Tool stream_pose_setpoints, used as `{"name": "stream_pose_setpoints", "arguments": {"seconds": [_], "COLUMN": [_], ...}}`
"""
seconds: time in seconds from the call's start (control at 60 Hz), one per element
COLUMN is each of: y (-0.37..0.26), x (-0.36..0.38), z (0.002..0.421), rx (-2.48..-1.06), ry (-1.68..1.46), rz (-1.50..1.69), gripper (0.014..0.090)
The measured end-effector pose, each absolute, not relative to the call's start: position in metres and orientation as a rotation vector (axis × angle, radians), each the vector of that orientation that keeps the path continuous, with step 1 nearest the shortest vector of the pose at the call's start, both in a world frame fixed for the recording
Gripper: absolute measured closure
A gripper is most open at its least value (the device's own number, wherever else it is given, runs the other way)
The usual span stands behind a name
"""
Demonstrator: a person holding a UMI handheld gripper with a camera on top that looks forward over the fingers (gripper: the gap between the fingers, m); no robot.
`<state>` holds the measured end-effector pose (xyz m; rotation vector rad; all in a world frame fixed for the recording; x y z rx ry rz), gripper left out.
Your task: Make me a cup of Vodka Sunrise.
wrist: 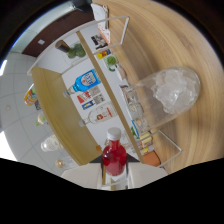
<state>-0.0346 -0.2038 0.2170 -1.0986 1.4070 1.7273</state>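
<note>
The tool's fingers cannot be made out; the lower part of the view where they would show is black, so whether it is open or closed on anything cannot be told. Just ahead of that dark area a red bottle (pixel 114 156) with a white cap (pixel 114 133) fills the near centre, its red body seen close up and pointing away along the tool's line; whether the tool holds it cannot be told.

The whole scene appears tilted. Beyond the bottle runs a white shelf rack (pixel 85 65) with wooden panels, its compartments holding several bottles: a blue-labelled bottle (pixel 86 80) in the middle, a clear bottle with a red-and-white label (pixel 102 114) nearer the red bottle, and a dark green bottle (pixel 72 49) at the far end. Small cartons and packets line the rack's other side.

Beside the rack, on the wooden surface (pixel 165 45), stands a clear glass cup (pixel 167 97) filled with ice cubes (pixel 175 90), well apart from the red bottle. On the far side of the rack lies a pale tiled floor (pixel 15 110).
</note>
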Motion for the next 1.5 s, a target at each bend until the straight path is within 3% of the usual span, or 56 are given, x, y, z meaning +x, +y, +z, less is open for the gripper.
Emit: {"name": "stream_pose_setpoints", "arguments": {"seconds": [0.183,0.3,0.5,0.7,0.883,1.183,1.5], "y": [-0.203,-0.204,-0.208,-0.212,-0.200,-0.199,-0.209], "x": [-0.035,-0.035,-0.042,-0.073,-0.107,-0.144,-0.162], "z": [0.220,0.223,0.262,0.282,0.208,0.064,0.022], "rx": [-1.096,-1.203,-1.464,-1.613,-1.757,-2.017,-2.129], "ry": [1.409,1.307,0.874,0.411,0.141,-0.032,-0.108], "rz": [1.731,1.578,1.127,0.647,0.297,0.133,0.115], "gripper": [0.0705,0.0707,0.0705,0.0707,0.0707,0.0706,0.0706]}}
